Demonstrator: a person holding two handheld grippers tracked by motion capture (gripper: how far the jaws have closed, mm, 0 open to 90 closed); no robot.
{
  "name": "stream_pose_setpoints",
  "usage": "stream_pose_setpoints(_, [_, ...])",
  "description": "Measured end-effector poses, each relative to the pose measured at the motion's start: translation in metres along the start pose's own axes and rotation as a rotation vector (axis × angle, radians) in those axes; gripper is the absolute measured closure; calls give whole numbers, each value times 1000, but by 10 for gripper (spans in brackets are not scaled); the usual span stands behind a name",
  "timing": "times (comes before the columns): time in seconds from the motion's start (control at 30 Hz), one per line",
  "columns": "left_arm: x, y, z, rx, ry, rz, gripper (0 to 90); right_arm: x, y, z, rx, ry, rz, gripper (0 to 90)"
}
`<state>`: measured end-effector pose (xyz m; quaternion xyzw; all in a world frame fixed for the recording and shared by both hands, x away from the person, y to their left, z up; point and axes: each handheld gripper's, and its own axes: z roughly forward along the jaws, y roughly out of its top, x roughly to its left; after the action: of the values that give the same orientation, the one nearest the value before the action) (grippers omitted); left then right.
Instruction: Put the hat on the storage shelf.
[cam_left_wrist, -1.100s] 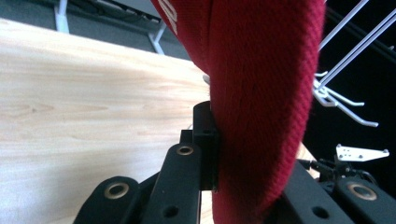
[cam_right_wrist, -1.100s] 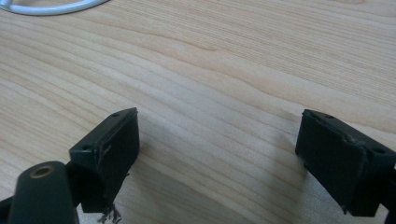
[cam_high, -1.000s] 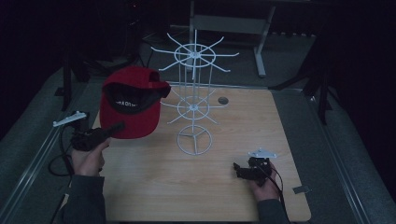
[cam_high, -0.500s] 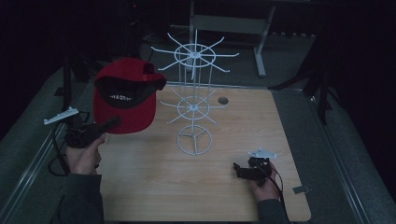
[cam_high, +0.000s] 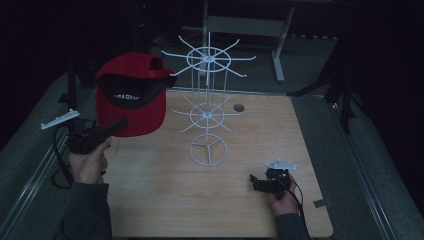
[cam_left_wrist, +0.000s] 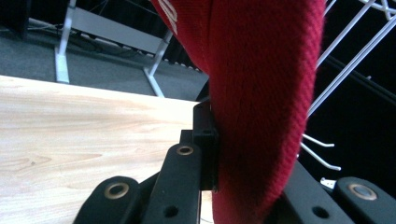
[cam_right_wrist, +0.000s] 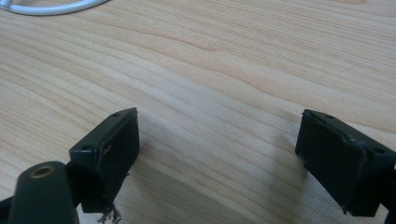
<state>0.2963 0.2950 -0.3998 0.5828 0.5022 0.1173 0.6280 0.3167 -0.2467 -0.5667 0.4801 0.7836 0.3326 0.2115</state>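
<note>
I have the left gripper (cam_high: 119, 124) clamped on the red fabric cap (cam_high: 131, 101), lifted beside the white wire spinner rack (cam_high: 207, 107) so a prong can catch it. My right gripper (cam_high: 256, 181) rests open-jawed on the wooden table (cam_high: 165, 200), clear.

Lettering on the cap, too blurred for you to read

You see one strip of pale lettering on the dark inner band of the red cap (cam_high: 131, 100), at the upper left of the high view; its letters cannot be made out. A scrap of white print on the cap at the top of the left gripper view is just as unclear.
</note>
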Motion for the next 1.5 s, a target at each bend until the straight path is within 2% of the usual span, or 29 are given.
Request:
stream_pose_setpoints(0.53, [-12,11,-4,-57,-17,13,853,0,0,0,0,0,0,134])
stream_pose_setpoints(1.5, [-23,23,-11,-112,-52,18,852,0,0,0,0,0,0,134])
